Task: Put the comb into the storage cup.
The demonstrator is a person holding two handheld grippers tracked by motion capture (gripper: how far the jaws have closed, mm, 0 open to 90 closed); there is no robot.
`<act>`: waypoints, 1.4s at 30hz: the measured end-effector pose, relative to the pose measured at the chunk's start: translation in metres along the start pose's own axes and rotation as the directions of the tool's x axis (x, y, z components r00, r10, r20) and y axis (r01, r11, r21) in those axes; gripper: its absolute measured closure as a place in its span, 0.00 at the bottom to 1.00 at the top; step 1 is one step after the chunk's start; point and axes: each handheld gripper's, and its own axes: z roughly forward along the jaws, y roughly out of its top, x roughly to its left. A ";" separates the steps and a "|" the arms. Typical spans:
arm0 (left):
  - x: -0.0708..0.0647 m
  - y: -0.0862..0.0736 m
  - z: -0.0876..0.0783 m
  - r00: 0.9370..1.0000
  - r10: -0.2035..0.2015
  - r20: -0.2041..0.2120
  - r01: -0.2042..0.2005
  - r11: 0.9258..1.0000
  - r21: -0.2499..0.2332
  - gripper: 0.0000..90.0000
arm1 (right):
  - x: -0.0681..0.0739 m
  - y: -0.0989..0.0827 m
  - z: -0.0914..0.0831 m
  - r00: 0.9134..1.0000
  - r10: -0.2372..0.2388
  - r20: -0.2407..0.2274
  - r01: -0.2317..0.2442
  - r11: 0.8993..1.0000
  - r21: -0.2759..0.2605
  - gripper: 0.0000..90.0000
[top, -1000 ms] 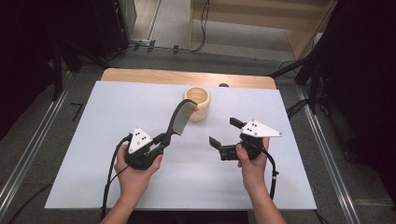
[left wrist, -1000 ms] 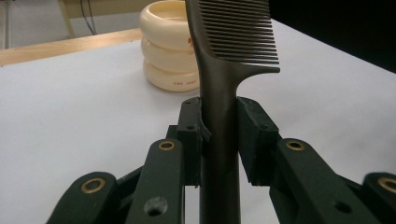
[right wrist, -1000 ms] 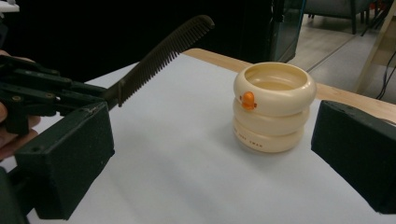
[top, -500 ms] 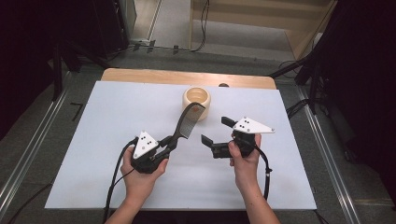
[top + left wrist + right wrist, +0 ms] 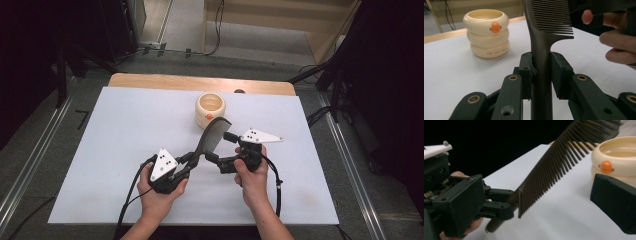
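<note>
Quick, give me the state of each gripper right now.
Left gripper: shut on the comb, clamping its handle.
Right gripper: open, jaws either side of the comb's teeth, nothing held.

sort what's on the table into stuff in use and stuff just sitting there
In use:
- dark comb, clamped by its handle in the left gripper
- right gripper, jaws open on either side of the comb's teeth

Just sitting there:
- cream ringed cup with an orange dot, behind the comb, untouched
- white table sheet

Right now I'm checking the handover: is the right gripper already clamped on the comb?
No, the right gripper stands open beside the comb, pads apart.
</note>
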 end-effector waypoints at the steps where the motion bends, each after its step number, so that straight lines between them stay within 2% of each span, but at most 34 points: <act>1: -0.001 0.000 0.000 1.000 0.002 0.007 -0.002 1.000 -0.005 0.81 | 0.000 0.000 0.002 0.999 0.031 -0.013 -0.031 1.000 -0.003 0.00; 2: -0.002 0.000 0.000 1.000 0.006 0.011 -0.006 1.000 -0.008 0.81 | -0.001 0.000 0.002 0.999 0.043 -0.019 -0.043 0.999 -0.008 0.05; 3: -0.003 0.000 0.000 1.000 0.007 0.011 -0.007 1.000 -0.011 0.81 | -0.001 0.000 0.002 0.999 0.043 -0.019 -0.043 0.999 -0.008 0.05; 4: -0.004 0.000 0.000 1.000 0.008 0.016 -0.008 1.000 -0.015 0.81 | 0.000 -0.001 0.002 0.997 0.080 -0.005 -0.080 0.996 -0.033 0.15; 6: -0.005 0.000 -0.001 1.000 0.012 0.015 -0.012 1.000 -0.019 0.81 | 0.000 -0.001 0.003 0.996 0.092 0.000 -0.092 0.995 -0.025 0.16; 7: -0.006 0.000 -0.001 1.000 0.015 0.013 -0.015 1.000 -0.020 0.81 | 0.001 -0.002 0.004 0.993 0.116 0.030 -0.116 0.993 -0.015 0.25; 10: -0.008 -0.001 -0.001 1.000 0.023 0.012 -0.022 0.999 -0.028 0.81 | 0.003 -0.002 0.004 0.990 0.133 0.046 -0.132 0.991 -0.022 0.30; 12: -0.009 -0.001 -0.002 1.000 0.025 0.010 -0.025 0.999 -0.032 0.81 | 0.003 -0.002 0.004 0.989 0.142 0.034 -0.142 0.990 -0.023 0.41; 18: -0.013 -0.004 0.000 0.999 0.045 0.006 -0.045 0.998 -0.043 0.81 | 0.000 -0.005 0.005 0.979 0.202 -0.006 -0.202 0.979 -0.021 0.58; 22: -0.016 -0.006 0.002 0.999 0.050 0.002 -0.050 0.998 -0.032 0.81 | -0.002 -0.009 0.005 0.978 0.209 -0.025 -0.210 0.977 -0.023 0.72; 25: -0.018 -0.007 0.003 0.998 0.059 -0.003 -0.059 0.998 -0.033 0.81 | -0.001 -0.010 0.004 0.960 0.271 -0.062 -0.272 0.962 0.001 0.85; 26: -0.019 -0.007 0.003 0.998 0.063 -0.009 -0.063 0.997 -0.033 0.81 | -0.001 -0.011 0.004 0.960 0.271 -0.071 -0.272 0.962 -0.002 0.87; 28: -0.021 -0.009 0.005 0.997 0.073 -0.023 -0.074 0.997 -0.034 0.81 | -0.001 -0.011 0.003 0.951 0.293 -0.103 -0.294 0.956 -0.001 0.91; 31: -0.019 -0.009 0.008 0.999 0.049 -0.006 -0.049 0.998 -0.029 0.80 | 0.004 -0.010 0.003 0.964 0.255 -0.077 -0.256 0.967 -0.004 0.91; 32: -0.018 -0.008 0.007 0.999 0.038 -0.005 -0.039 0.999 -0.032 0.74 | 0.006 -0.008 0.001 0.971 0.226 -0.080 -0.228 0.973 -0.019 0.91; 33: -0.017 -0.007 0.007 1.000 0.019 0.014 -0.019 0.999 -0.037 0.68 | 0.006 -0.007 0.000 0.972 0.220 -0.082 -0.223 0.974 -0.036 0.91; 34: -0.017 -0.007 0.007 1.000 0.019 0.014 -0.019 0.999 -0.037 0.62 | 0.006 -0.007 0.000 0.972 0.220 -0.082 -0.223 0.974 -0.036 0.91; 35: -0.016 -0.007 0.007 1.000 0.017 0.010 -0.017 0.999 -0.038 0.62 | 0.006 -0.005 -0.002 0.973 0.218 -0.077 -0.222 0.974 -0.047 0.91; 38: -0.015 -0.007 0.007 1.000 0.004 -0.005 -0.004 0.999 -0.035 0.43 | 0.005 -0.002 -0.008 0.981 0.187 -0.048 -0.190 0.980 -0.065 0.91; 40: -0.013 -0.006 0.005 1.000 -0.017 0.008 0.017 0.999 -0.035 0.37 | 0.003 0.001 -0.014 0.985 0.171 -0.036 -0.174 0.981 -0.084 0.91; 42: -0.010 -0.006 0.003 1.000 -0.022 0.002 0.022 0.999 -0.033 0.34 | 0.002 0.001 -0.016 0.986 0.167 -0.029 -0.169 0.981 -0.092 0.91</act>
